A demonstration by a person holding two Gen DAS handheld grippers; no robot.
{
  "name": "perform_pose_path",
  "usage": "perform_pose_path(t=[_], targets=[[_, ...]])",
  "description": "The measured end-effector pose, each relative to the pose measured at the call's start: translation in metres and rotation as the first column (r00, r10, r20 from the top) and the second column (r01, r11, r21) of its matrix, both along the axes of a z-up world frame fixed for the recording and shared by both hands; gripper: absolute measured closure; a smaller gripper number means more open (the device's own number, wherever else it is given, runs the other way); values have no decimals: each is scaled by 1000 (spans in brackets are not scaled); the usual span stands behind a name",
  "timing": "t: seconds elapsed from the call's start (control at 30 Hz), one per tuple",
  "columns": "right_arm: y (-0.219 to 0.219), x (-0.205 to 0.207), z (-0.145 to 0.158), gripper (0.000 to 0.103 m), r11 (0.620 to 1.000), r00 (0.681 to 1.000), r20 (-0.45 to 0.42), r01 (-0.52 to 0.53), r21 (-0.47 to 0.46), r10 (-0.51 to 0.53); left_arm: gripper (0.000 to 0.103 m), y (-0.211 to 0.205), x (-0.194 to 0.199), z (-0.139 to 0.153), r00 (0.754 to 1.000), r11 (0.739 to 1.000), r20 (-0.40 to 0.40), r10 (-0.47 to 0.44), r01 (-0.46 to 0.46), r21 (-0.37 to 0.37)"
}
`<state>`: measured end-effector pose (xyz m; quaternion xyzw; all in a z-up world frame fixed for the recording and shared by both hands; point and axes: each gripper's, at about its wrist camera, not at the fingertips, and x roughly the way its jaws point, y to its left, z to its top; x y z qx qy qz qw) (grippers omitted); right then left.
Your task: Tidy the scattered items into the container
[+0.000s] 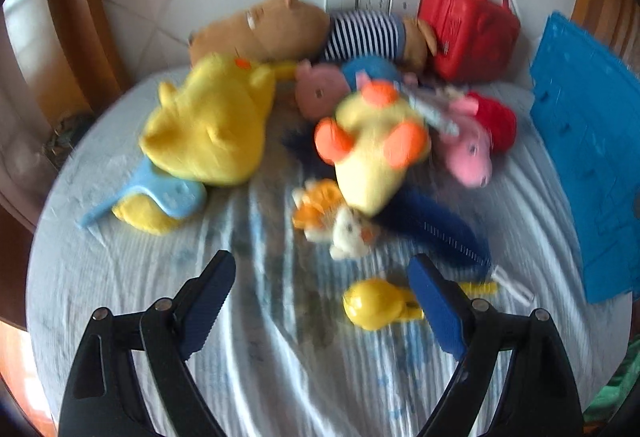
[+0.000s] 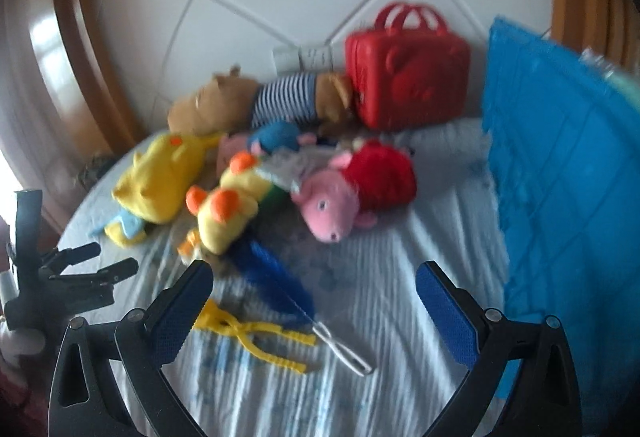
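Hovering over the bed (image 1: 120, 297) with both jaws spread wide and empty: left hand-held gripper (image 1: 322, 291) above the yellow clip toy (image 1: 378, 303), right hand-held gripper (image 2: 314, 295) nearer the blue feather duster (image 2: 276, 277). Toys heaped mid-bed: pink pig plush (image 2: 332, 209), yellow duck plush (image 1: 372, 153). Blue crate (image 2: 560, 177) off to the right edge. Risks: snagging loose sheet with the pads; pinching two tangled toys together; dropping a floppy plush short of the crate; colliding with the other gripper.
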<state>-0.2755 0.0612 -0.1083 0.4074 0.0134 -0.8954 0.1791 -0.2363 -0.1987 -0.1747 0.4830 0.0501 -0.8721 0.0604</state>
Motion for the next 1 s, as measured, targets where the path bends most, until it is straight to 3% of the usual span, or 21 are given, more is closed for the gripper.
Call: perform_pose_path(t=[0.1, 0.2, 0.53, 0.67, 0.7, 0.73, 0.83, 0.9, 1.0], targets=[[1, -10, -24, 0, 1000, 998, 55, -22, 0, 22, 14, 6, 2, -27, 998, 1000, 65, 12, -13, 7], [3, -15, -43, 0, 999, 994, 94, -53, -2, 53, 14, 9, 8, -47, 993, 996, 108, 57, -63, 59], [-9, -25, -86, 0, 985, 973, 179, -160, 56, 148, 14, 21, 6, -75, 966, 956, 155, 208, -234, 177], [-12, -32, -101, 0, 979, 963, 200, -197, 54, 183, 14, 28, -7, -86, 947, 939, 166, 277, -303, 164], [-13, -34, -105, 0, 977, 960, 206, -207, 55, 192, 18, 28, -10, -90, 938, 932, 174, 299, -326, 159], [-13, -36, -109, 0, 975, 957, 211, -216, 55, 200, 25, 28, -11, -95, 929, 926, 184, 320, -348, 148], [-15, -43, -123, 0, 968, 946, 236, -243, 56, 223, 26, 23, -13, -101, 919, 921, 168, 356, -376, 103], [-18, -48, -133, 0, 963, 936, 257, -263, 49, 243, 26, 19, -15, -97, 920, 928, 129, 369, -372, -3], [-26, -55, -146, 1, 955, 920, 279, -293, 31, 273, 26, 0, -21, -92, 918, 916, 94, 386, -369, -158]])
